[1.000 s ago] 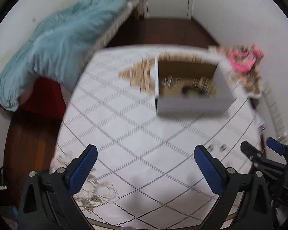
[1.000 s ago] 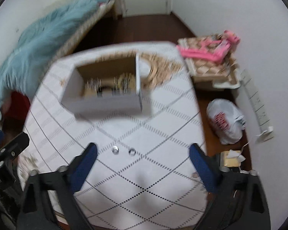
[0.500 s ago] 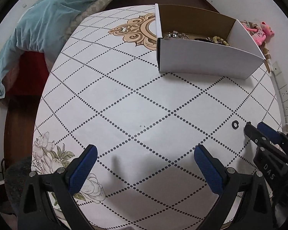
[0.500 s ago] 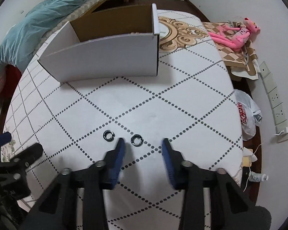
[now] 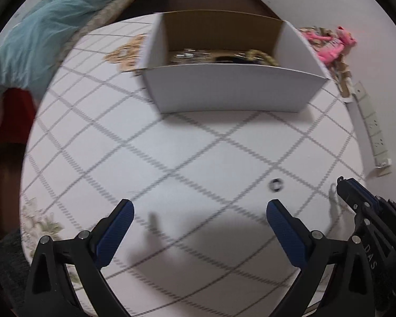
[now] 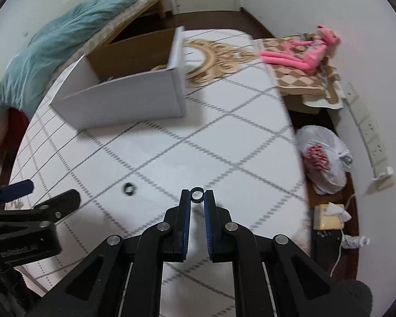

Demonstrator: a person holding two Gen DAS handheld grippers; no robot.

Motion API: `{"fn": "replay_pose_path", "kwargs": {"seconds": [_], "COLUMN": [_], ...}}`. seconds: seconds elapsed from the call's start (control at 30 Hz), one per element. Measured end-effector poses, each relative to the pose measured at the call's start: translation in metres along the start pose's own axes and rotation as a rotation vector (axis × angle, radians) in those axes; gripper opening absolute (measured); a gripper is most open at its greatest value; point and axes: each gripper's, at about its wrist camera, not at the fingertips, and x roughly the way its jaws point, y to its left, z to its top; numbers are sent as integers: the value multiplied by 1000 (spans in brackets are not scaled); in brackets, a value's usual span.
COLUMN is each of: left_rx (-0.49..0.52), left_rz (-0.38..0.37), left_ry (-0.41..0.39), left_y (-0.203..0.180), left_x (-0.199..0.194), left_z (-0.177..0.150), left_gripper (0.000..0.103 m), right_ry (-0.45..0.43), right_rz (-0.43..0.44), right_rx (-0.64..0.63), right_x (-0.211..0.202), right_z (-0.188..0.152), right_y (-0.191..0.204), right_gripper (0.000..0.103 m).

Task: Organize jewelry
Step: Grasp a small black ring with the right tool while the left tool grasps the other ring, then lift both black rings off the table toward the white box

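The right gripper (image 6: 197, 195) has its jaws pinched in on 1 small dark ring (image 6: 197, 195), which sits right at the very tips, held clear of the table by the look of it. The left gripper (image 5: 200, 214) hangs with its jaws spread wide and nothing between them. A second ring (image 5: 275, 185) lies loose on the white tablecloth (image 5: 150, 142) with its dotted diamond lines, just ahead of the left gripper's right-hand fingertip and slightly outside it, so it is near the open jaws but not between them; from the right wrist view that same ring lies to the left of the closed jaws. Farther out stands the white cardboard box (image 5: 229, 89), well apart from both grippers, and inside it I can make out a blurred heap of jewelry (image 5: 224, 57), beads and metal bits, too smeared to sort by kind. So I'd judge the job well along: most pieces are already boxed, 1 ring is in hand and needs carrying over to the box, and 1 ring is left on the cloth to be picked up after.
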Motion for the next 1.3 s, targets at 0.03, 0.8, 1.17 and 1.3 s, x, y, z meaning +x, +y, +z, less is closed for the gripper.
{"fn": "replay_pose_path", "kwargs": {"seconds": [0.03, 0.8, 1.17, 1.3], "left_rx": [1, 67, 28, 11], "left_rz": [-15, -105, -118, -131], "left_ry": [-1, -66, -67, -61], "left_y": [-4, -16, 3, 7], "left_x": [1, 1, -5, -6], "left_z": [0, -1, -9, -12], "left_gripper": [102, 6, 6, 6], "right_ry": [3, 52, 36, 34], "right_rz": [-10, 169, -2, -37], "right_rx": [5, 201, 55, 31], "right_x": [0, -3, 8, 16], "right_z": [-1, -2, -4, -4], "right_y": [-4, -65, -47, -41], "right_gripper": [10, 2, 38, 39]}}
